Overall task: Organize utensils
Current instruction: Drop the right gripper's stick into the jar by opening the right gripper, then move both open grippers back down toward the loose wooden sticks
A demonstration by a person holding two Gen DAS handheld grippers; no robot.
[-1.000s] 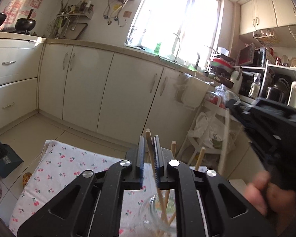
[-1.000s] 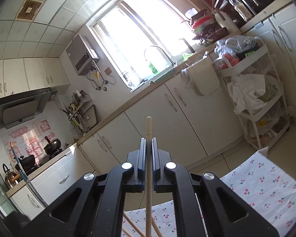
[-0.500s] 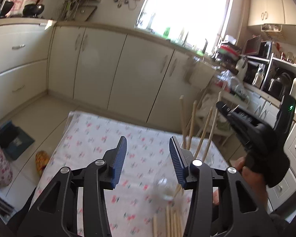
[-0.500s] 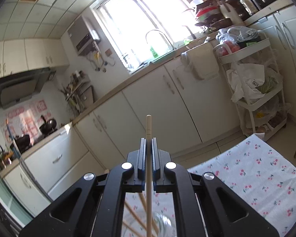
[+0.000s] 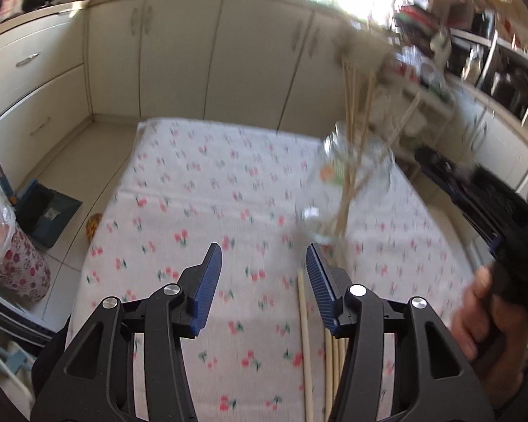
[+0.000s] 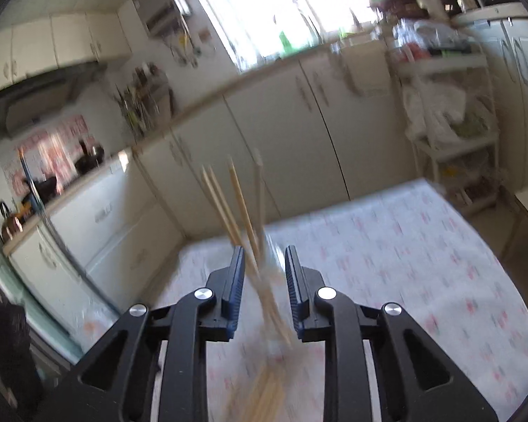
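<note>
A clear glass jar (image 5: 352, 183) stands on the cherry-print cloth (image 5: 211, 211) with several wooden chopsticks (image 5: 350, 112) leaning in it. My left gripper (image 5: 260, 274) is open and empty, low over the cloth, to the near left of the jar. More chopsticks (image 5: 304, 344) lie flat on the cloth by its right finger. My right gripper (image 6: 262, 274) is open with nothing held; the jar's chopsticks (image 6: 239, 204) rise just beyond its jaws. In the left wrist view the right gripper (image 5: 436, 165) sits right of the jar. Both views are blurred.
Cream kitchen cabinets (image 5: 179, 63) run behind the table. A white shelf trolley (image 6: 450, 133) with bags stands at the right. A dustpan (image 5: 45, 211) and a patterned bin (image 5: 21, 267) sit on the floor at the left.
My left gripper let go of its chopstick, opened and dropped back toward the cloth. My right gripper has opened and its chopstick now stands in the jar.
</note>
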